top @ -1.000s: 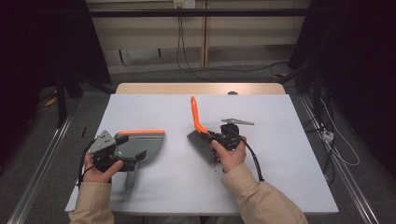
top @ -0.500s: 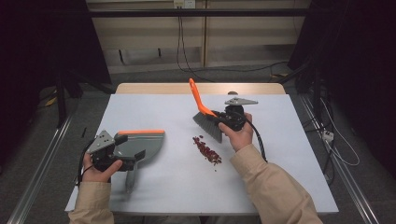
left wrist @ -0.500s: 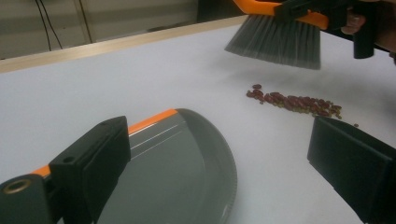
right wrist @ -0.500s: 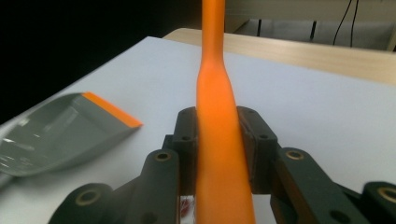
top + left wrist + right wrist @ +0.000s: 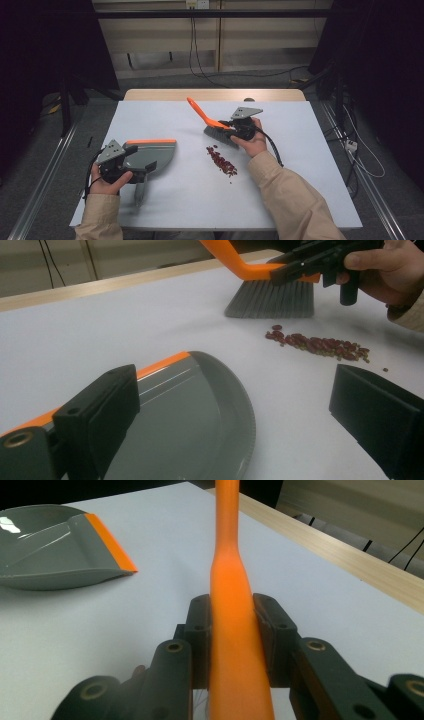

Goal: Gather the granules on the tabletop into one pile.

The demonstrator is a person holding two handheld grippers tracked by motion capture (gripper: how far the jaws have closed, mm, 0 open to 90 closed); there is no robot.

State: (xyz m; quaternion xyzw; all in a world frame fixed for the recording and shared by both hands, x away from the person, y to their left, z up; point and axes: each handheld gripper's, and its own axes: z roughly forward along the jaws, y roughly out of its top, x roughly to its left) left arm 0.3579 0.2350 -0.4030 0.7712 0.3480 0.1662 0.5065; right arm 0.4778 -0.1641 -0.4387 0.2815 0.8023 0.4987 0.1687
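My right gripper (image 5: 235, 128) squeezes the brush (image 5: 216, 129) by its stiff orange handle, the best spot. The tiny, light beans (image 5: 222, 161) lie beside its soft bristles. My left gripper (image 5: 131, 169) clamps the dustpan (image 5: 150, 155).

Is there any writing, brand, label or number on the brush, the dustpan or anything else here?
None: no readable text stands anywhere.
Brush: plain orange handle, grey bristles, no marking.
Dustpan: grey with an orange edge, no label.
Right gripper, shut on the brush handle: black jaws, no lettering.
Left gripper: plain black jaws.
Table: bare white top, a small pile of beans on it.
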